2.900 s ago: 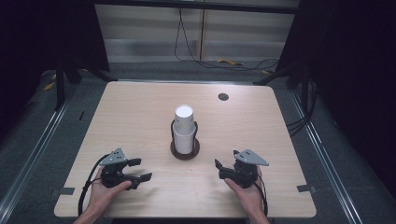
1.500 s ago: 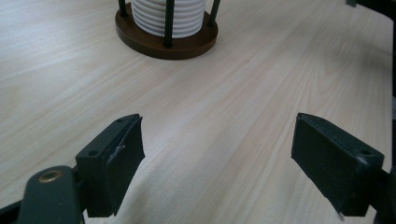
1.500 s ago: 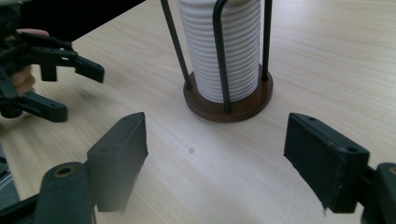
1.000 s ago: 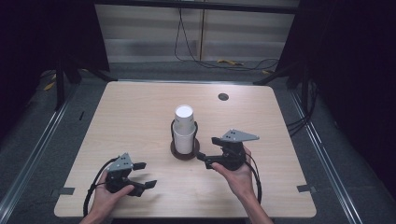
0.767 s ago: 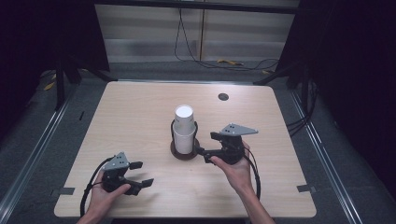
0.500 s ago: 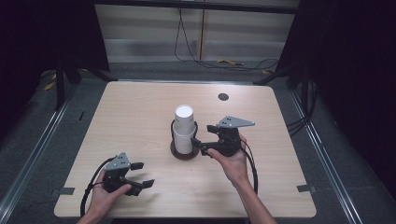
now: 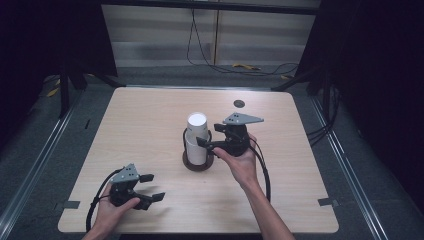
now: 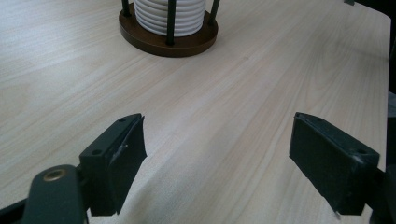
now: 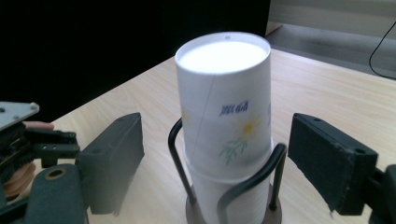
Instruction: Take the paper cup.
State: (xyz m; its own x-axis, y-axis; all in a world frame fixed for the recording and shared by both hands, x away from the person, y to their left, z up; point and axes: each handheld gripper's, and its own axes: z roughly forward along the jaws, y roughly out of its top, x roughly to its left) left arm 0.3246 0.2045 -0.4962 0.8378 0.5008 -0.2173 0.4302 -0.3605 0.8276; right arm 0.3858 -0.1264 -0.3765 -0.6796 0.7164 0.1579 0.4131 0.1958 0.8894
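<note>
White paper cups (image 7: 196, 136) stood stacked in a wire holder (image 7: 199, 161) mid-surface, untouched, the right hand-held gripper (image 7: 209, 143) spread wide just beside the top cup, the left hand-held gripper (image 7: 151, 187) released, idle at the near left.

Bright table (image 7: 150, 125), dark surroundings, soft shadows
</note>
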